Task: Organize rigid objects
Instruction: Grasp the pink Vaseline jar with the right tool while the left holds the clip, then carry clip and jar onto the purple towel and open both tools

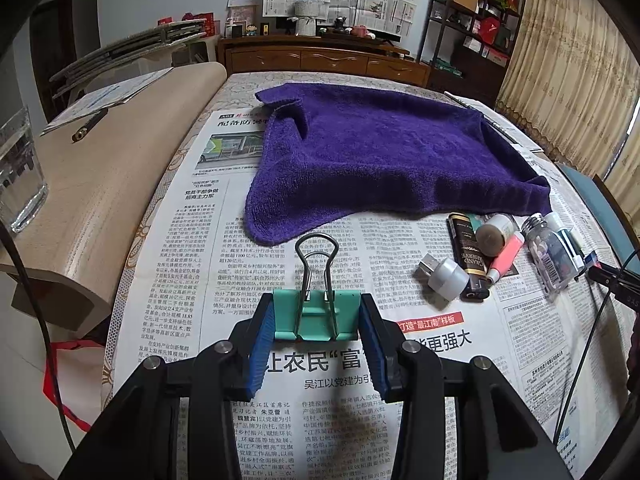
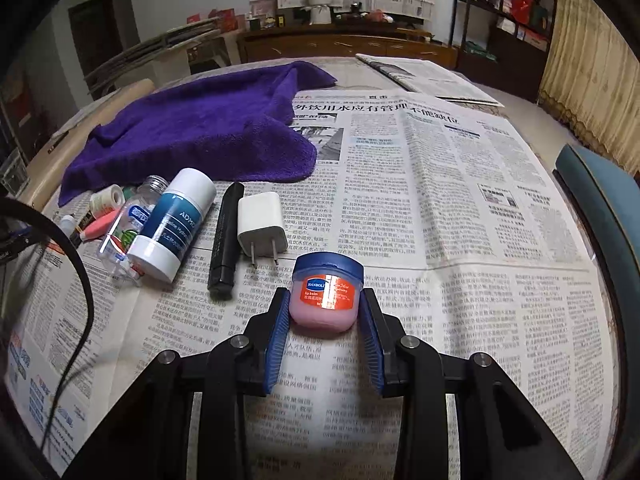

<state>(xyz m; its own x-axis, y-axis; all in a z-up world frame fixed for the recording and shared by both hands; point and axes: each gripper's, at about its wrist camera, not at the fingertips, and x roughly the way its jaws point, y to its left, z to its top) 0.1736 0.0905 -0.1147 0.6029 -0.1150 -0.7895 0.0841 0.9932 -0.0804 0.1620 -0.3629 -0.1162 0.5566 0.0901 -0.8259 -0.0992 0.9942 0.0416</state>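
Observation:
My left gripper (image 1: 318,316) is shut on a green binder clip (image 1: 316,314), wire handles pointing away, just above the newspaper. My right gripper (image 2: 325,304) is shut on a pink lip balm jar (image 2: 325,296) with a blue lid. A row of small items lies on the newspaper: a white charger plug (image 2: 261,224), a black pen-like tube (image 2: 225,240), a blue and white bottle (image 2: 172,224), a clear pill bottle (image 2: 128,224), a pink tube (image 2: 100,226). In the left wrist view the same cluster shows a black lighter (image 1: 468,256) and a small white adapter (image 1: 448,276).
A purple towel (image 1: 384,156) lies on the newspaper-covered table (image 2: 440,200). A glass of water (image 1: 18,176) stands on a wooden board (image 1: 104,184) at the left. A blue chair back (image 2: 600,208) is at the right. Cables hang by the table's left side.

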